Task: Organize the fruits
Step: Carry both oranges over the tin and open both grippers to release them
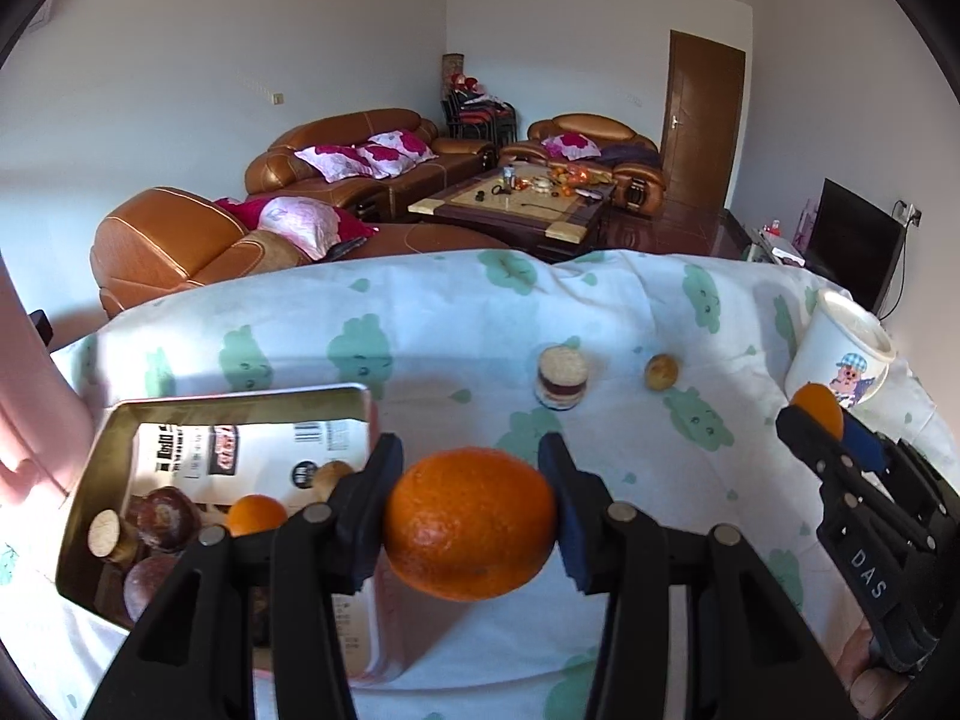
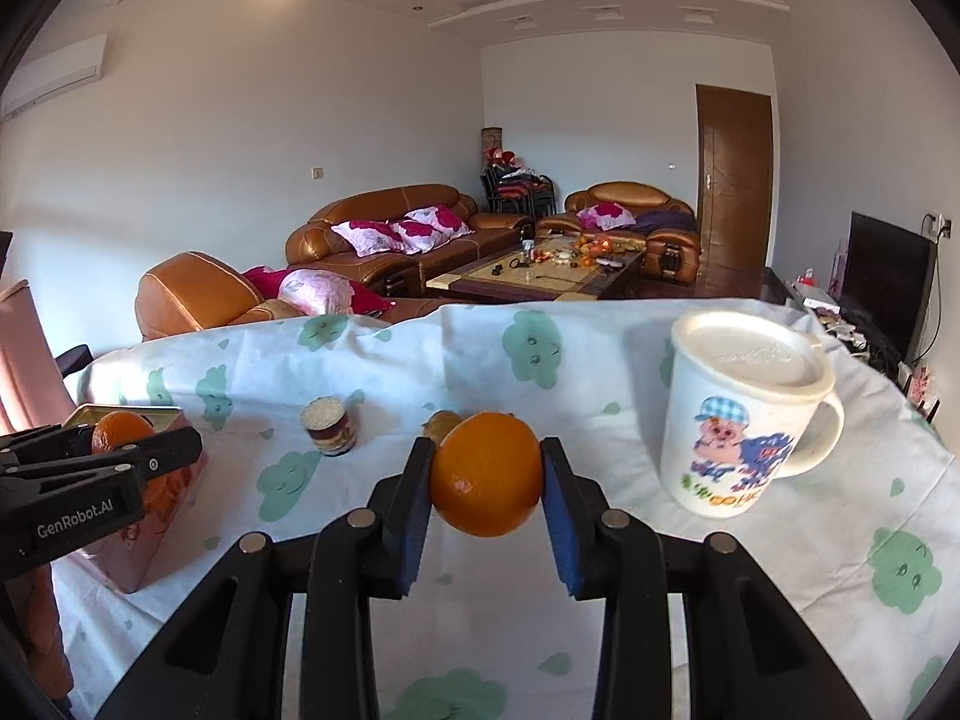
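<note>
A large round orange (image 1: 470, 523) is clamped in the left gripper (image 1: 471, 516), held just right of the open metal tin (image 1: 240, 405) on the cloud-print cloth of the bench (image 1: 456, 324). A smaller orange (image 2: 487, 473) is pinched in the right gripper (image 2: 486, 477), near the lidded white cartoon mug (image 2: 744, 414). The tin is already crowded with a small orange (image 1: 257, 513), so a bare patch should be picked, each fruit lowered and released gently.

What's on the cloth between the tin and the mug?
A small jar and a brownish fruit, seen between tin and mug in the left wrist view.
</note>
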A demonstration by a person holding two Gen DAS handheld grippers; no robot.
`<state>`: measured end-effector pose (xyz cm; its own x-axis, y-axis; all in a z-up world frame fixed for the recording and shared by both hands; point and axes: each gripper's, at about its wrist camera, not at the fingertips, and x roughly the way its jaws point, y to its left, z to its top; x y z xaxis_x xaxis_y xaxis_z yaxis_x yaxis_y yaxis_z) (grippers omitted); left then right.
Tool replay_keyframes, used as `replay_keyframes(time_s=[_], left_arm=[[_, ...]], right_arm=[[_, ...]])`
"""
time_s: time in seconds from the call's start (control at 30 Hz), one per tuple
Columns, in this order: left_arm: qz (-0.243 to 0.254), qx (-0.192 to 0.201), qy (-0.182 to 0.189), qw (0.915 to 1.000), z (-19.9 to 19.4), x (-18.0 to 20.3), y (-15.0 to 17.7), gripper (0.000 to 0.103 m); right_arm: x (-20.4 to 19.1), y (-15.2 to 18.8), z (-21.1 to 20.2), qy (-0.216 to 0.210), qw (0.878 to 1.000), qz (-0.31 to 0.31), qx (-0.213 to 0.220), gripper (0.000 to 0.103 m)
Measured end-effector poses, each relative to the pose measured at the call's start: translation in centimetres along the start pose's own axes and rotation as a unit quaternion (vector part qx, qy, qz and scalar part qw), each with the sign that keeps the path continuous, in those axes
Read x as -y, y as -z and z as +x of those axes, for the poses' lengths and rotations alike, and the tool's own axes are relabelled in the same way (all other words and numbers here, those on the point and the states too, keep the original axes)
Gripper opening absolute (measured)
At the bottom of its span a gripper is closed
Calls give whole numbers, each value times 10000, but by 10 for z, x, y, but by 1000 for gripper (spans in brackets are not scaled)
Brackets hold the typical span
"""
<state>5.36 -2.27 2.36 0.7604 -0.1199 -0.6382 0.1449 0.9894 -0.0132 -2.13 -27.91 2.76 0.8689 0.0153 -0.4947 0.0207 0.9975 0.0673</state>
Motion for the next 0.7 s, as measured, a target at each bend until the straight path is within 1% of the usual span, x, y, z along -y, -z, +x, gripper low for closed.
replay_keyframes(time_s=[0.1,0.37,0.47,0.6,0.7], left_arm=[[-22,72,-119,9999,-7,-20,4,49],[-211,193,-476,9985,-14,-79,7,49],[-303,218,-609,9974,-15,-104,9,49],[-583,253,-792,9948,-14,-141,11,49],[-752,197,-879,9931,-10,-162,12,49]], right_arm=[[-26,2,-5,-156,9999,-64,-21,36],[-104,-11,-13,-714,9973,-188,50,37],[-130,-14,-8,-861,9960,-219,16,37],[-167,-18,3,-1054,9939,-311,-102,37],[-194,-19,15,-1201,9916,-397,-255,37]])
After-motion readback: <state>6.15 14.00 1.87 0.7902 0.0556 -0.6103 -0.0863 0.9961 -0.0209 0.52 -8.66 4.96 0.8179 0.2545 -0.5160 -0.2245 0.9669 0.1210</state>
